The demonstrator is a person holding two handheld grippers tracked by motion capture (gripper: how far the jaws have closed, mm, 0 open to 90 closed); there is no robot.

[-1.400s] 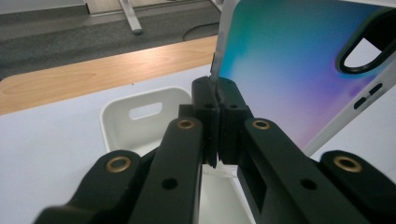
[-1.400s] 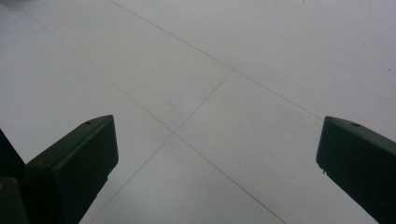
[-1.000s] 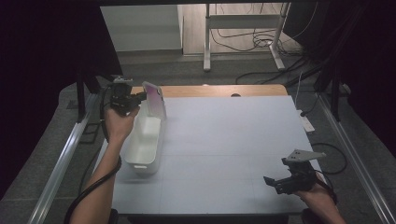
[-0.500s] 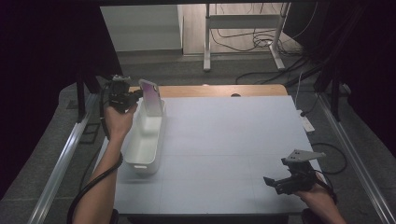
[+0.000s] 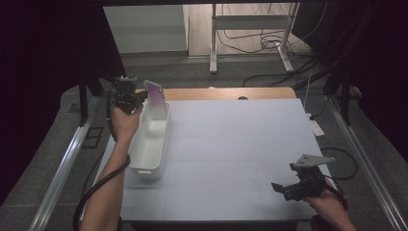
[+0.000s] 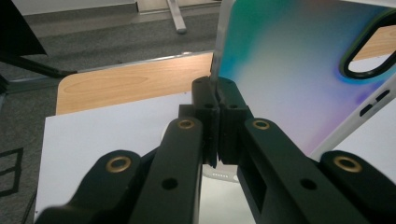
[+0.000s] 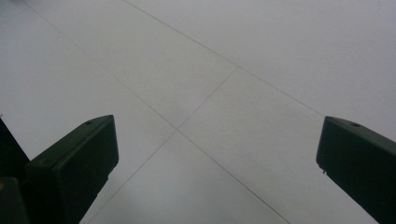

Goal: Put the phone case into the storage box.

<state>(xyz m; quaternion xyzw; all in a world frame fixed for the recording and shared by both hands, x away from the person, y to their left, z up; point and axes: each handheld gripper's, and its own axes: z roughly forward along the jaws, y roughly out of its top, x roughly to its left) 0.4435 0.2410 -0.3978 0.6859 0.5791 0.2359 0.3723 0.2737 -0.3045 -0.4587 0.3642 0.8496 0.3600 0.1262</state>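
Note:
A phone case (image 5: 156,98) with a pink-to-teal shimmer and a white rim stands upright over the far end of a long white bin (image 5: 144,161) at the table's left. My left gripper (image 5: 143,97) is shut on the case's edge. In the left gripper view the jaws (image 6: 215,91) meet on that thin edge, and the case (image 6: 289,70) with its camera cut-out spreads to the right. My right gripper (image 5: 283,188) rests low near the front right corner, its jaws wide open (image 7: 217,154) over bare white table surface.
The white table sheet (image 5: 240,144) spreads between the two hands. A wooden strip (image 5: 226,93) shows along the far edge. Beyond it are a metal stand (image 5: 250,29) and floor cables. A power strip (image 5: 315,127) lies by the right edge.
The left hand and the case have barely shifted above the bin's far end. The right gripper has kept still.

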